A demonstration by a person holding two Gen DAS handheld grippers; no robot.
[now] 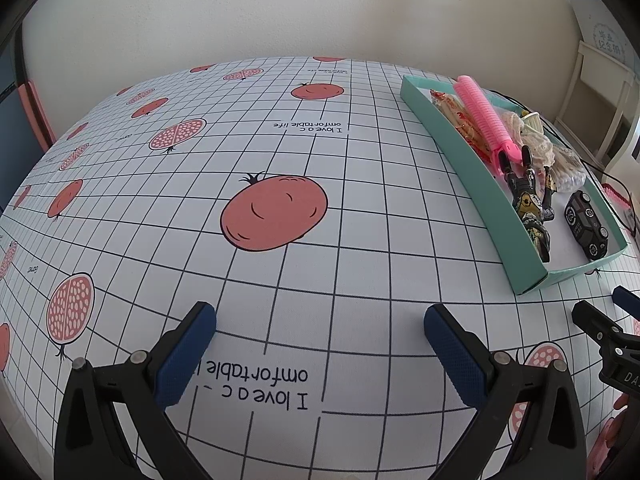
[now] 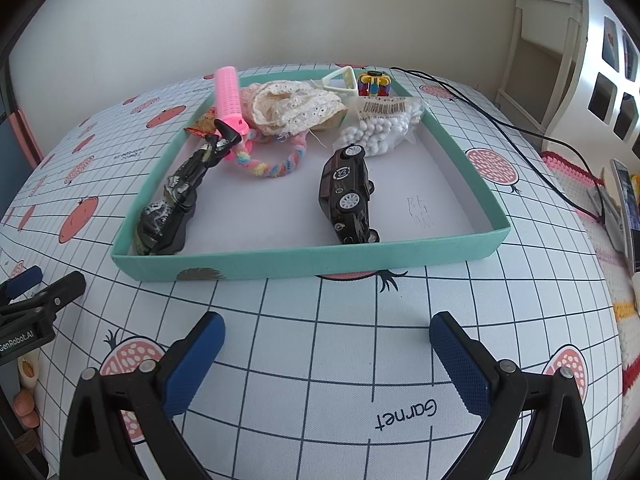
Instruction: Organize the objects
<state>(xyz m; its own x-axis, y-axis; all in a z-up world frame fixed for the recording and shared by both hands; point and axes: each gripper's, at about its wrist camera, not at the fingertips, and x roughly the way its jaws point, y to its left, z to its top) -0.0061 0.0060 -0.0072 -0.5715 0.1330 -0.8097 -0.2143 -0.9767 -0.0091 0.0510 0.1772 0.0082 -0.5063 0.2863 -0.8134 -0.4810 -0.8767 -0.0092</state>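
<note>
A teal box lid (image 2: pixel 304 268) (image 1: pixel 460 148) lies on the table and holds a black toy car (image 2: pixel 348 196) (image 1: pixel 586 224), a dark robot figure (image 2: pixel 172 208) (image 1: pixel 528 204), a pink hair roller (image 2: pixel 228 96) (image 1: pixel 484 116), a pastel braided hair tie (image 2: pixel 272 166), a cream lace cloth (image 2: pixel 296 106), a bag of white beads (image 2: pixel 380 128) and a small colourful toy (image 2: pixel 374 82). My right gripper (image 2: pixel 326 338) is open and empty, just in front of the box. My left gripper (image 1: pixel 320 326) is open and empty over bare cloth, left of the box.
The table wears a white grid cloth with pomegranate prints (image 1: pixel 276 212). A black cable (image 2: pixel 520 152) runs off to the right toward a phone (image 2: pixel 628 212) on a knitted mat. A white shelf (image 2: pixel 540 40) stands at the back right. A wall is behind the table.
</note>
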